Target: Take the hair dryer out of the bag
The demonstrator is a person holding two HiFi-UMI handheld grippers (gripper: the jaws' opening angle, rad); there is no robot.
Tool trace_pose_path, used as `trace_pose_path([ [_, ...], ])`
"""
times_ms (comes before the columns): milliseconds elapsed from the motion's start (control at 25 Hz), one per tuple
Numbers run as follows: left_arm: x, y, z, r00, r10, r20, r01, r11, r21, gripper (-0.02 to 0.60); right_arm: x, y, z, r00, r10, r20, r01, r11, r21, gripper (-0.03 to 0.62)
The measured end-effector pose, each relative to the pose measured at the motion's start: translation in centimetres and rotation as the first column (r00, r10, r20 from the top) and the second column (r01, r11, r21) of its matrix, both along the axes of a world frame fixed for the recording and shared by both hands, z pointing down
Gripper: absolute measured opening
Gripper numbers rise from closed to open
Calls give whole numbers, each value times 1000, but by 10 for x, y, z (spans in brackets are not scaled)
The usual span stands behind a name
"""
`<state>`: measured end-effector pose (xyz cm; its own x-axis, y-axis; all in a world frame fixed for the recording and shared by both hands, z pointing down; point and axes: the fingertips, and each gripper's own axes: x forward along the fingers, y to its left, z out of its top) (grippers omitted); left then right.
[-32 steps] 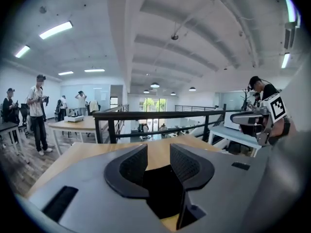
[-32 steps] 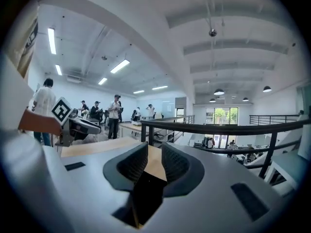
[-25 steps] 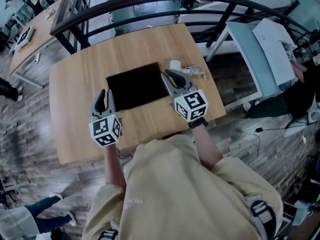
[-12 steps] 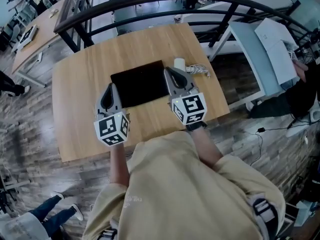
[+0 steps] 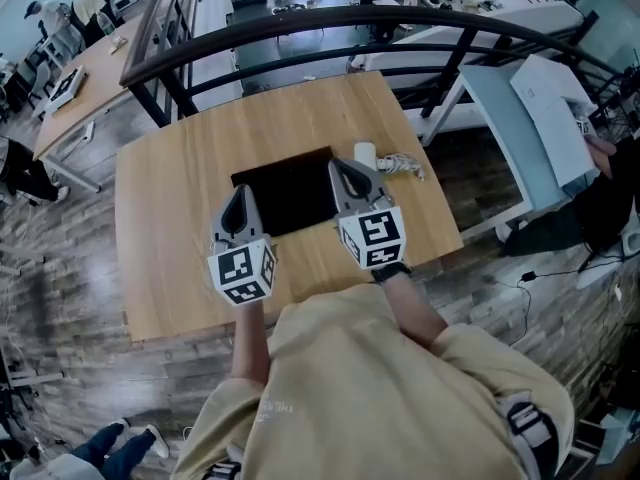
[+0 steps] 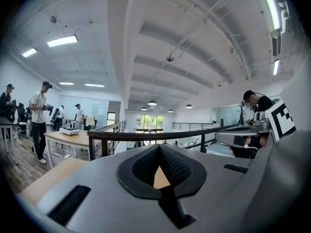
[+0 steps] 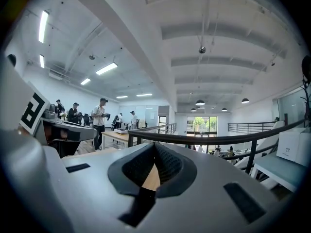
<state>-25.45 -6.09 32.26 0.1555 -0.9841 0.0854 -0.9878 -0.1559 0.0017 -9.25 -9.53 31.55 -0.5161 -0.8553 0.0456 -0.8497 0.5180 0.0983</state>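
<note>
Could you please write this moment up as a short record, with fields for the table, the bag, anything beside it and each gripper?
surface: wooden table
bag: black bag, lying flat on the table
beside bag: white object with a cord, at the bag's right
left gripper: shut, empty, at the bag's left edge
right gripper: shut, empty, at the bag's right edge
hair dryer: cannot tell whether the white object is it

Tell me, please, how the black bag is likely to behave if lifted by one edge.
The bag lies flat on the table with no bulge showing, so it is probably light. It looks thin and matte, likely fabric, so it may sag if lifted by one edge. Pushed, it should slide rather than roll or tip.
</note>
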Motion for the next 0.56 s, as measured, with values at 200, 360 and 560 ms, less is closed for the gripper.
trace_pose_path([
  [200,2,0,3,1000,5,-7,-5,1000,1,11,-2,1,2,1000,-3,-4,3,1000,1,14],
  [360,7,-4,6,1000,10,-15,-10,1000,-8,11,3,0,3,1000,-1,-3,1,1000,-4,14],
  [560,11,-10,4,1000,17,-14,-17,1000,1,11,1,-2,1,1000,-8,-6,8,1000,7,14],
])
